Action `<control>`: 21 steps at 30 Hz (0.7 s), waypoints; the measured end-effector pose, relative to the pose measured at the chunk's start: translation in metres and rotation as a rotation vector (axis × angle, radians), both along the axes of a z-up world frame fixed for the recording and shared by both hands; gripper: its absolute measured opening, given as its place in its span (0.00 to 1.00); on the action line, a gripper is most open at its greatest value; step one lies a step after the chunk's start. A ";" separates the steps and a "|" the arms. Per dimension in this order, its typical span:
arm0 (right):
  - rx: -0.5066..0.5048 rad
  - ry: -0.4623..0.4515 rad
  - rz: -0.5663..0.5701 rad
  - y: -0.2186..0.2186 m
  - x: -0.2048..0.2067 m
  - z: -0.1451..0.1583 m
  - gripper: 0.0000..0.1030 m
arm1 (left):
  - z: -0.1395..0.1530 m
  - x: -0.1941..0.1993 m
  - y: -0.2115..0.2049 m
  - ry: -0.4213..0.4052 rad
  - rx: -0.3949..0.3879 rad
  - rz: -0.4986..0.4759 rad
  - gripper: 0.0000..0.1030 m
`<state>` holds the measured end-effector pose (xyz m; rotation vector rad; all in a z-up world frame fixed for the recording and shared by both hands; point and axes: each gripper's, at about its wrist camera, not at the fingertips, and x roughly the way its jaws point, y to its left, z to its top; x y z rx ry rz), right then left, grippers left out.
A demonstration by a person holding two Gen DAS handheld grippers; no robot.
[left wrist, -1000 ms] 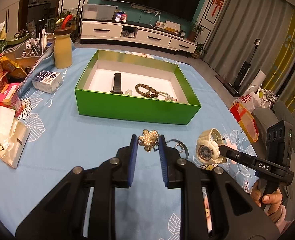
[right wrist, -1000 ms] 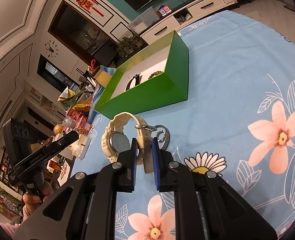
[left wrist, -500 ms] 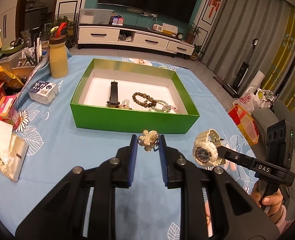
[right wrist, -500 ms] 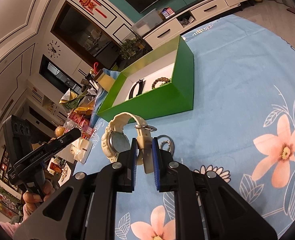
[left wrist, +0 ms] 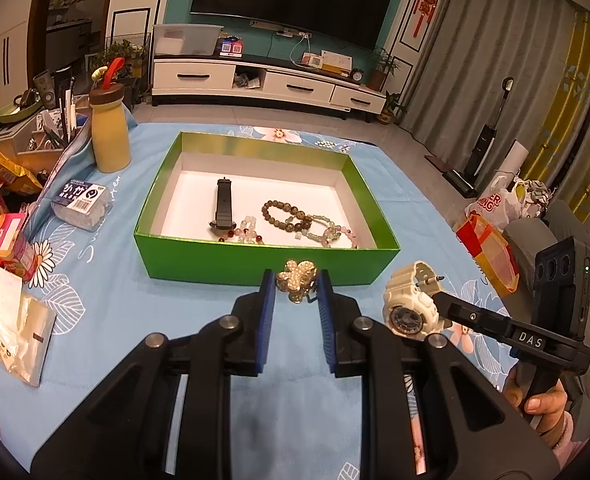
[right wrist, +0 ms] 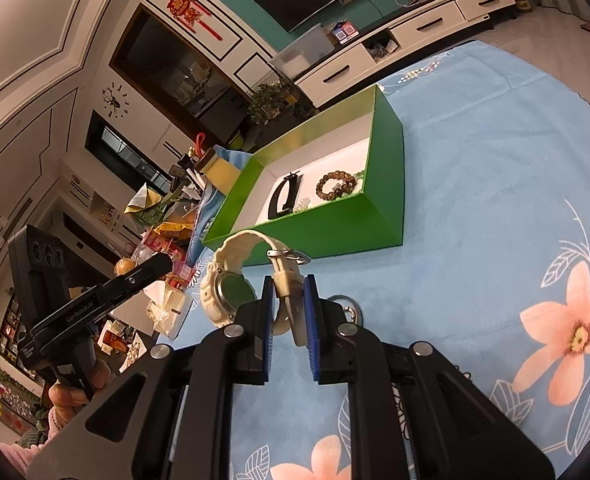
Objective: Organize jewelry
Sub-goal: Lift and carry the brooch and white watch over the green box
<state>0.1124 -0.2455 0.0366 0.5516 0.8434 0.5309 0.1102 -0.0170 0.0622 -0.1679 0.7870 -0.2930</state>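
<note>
Left-wrist view shows me the green box already holding a black strap and bead bracelets, while my left gripper pinches a pearl brooch and my right gripper clamps the cream watch, both unboxed.

Both claws tilt downward side by side, the left claw pinched narrow on a gold pearl-studded brooch, the right claw clamped on a cream plastic wristwatch's strap.
</note>
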 end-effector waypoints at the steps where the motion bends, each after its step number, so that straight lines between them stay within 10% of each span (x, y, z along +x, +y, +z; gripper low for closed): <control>1: 0.001 -0.002 0.000 0.000 0.001 0.001 0.14 | 0.001 0.002 0.000 -0.002 -0.001 -0.001 0.20; 21: 0.009 -0.043 -0.009 0.006 0.023 0.011 0.14 | 0.013 0.029 0.001 -0.047 0.000 -0.014 0.21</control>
